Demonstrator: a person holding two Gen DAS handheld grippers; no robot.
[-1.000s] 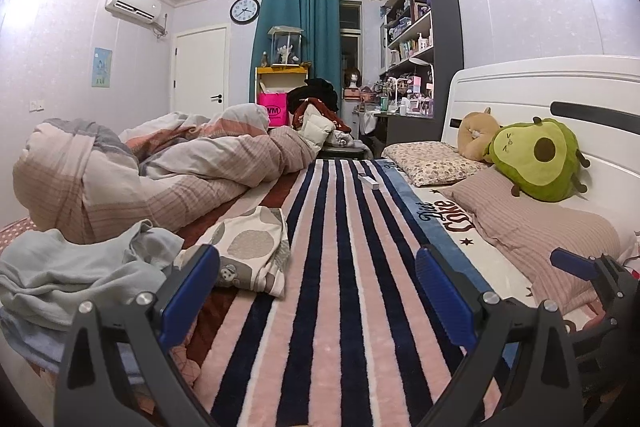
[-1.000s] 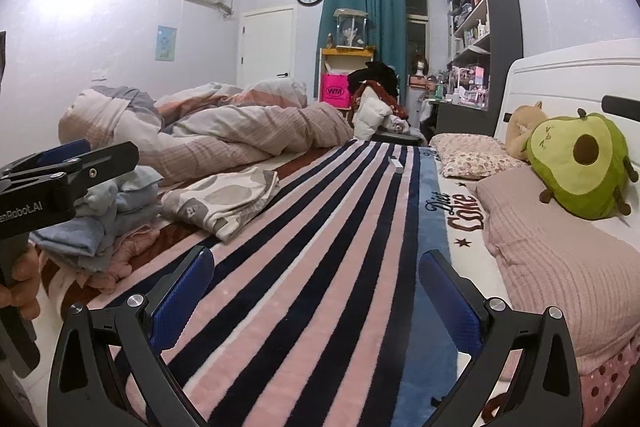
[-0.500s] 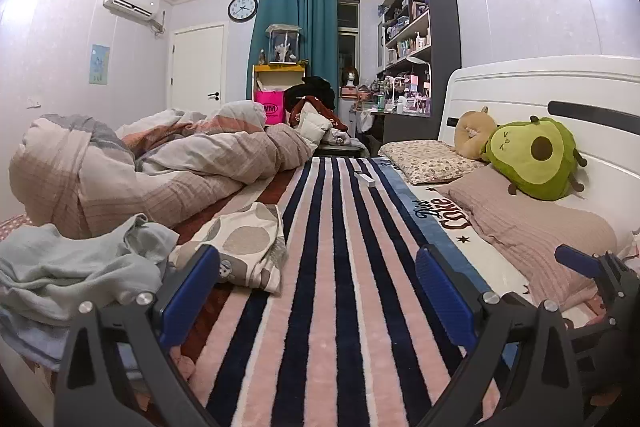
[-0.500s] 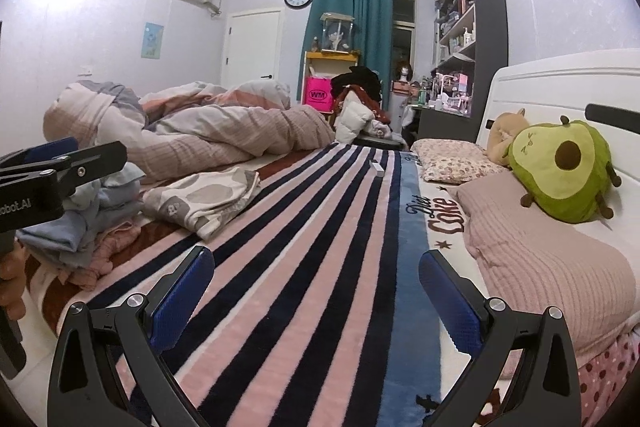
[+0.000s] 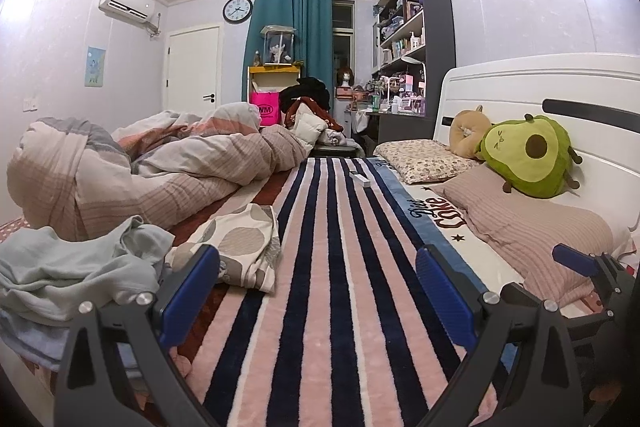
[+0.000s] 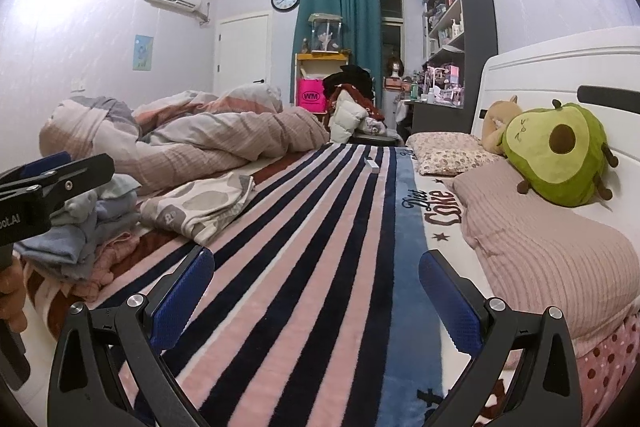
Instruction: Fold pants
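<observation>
I hold my left gripper (image 5: 318,291) over the near end of the bed, its blue pads (image 5: 188,293) spread wide with nothing between them, only the striped blanket (image 5: 332,267) below. My right gripper (image 6: 316,301) hangs the same way, fingers far apart and empty, over the same blanket nearer the headboard side. The clothes sit in a heap at the bed's near left corner: a pale blue garment (image 5: 68,271) on top, with pink cloth under it in the right wrist view; I cannot tell which piece is the pants. Just beside the heap, further along the left edge, lies a folded spotted cloth (image 5: 240,247). A bunched duvet (image 5: 140,171) runs along the left side. Against the headboard (image 5: 540,83) lie a ribbed pink pillow (image 5: 528,227), a floral pillow (image 5: 420,159) and an avocado plush (image 5: 528,155). A small white object (image 5: 360,179) rests on the blanket toward the far end.
</observation>
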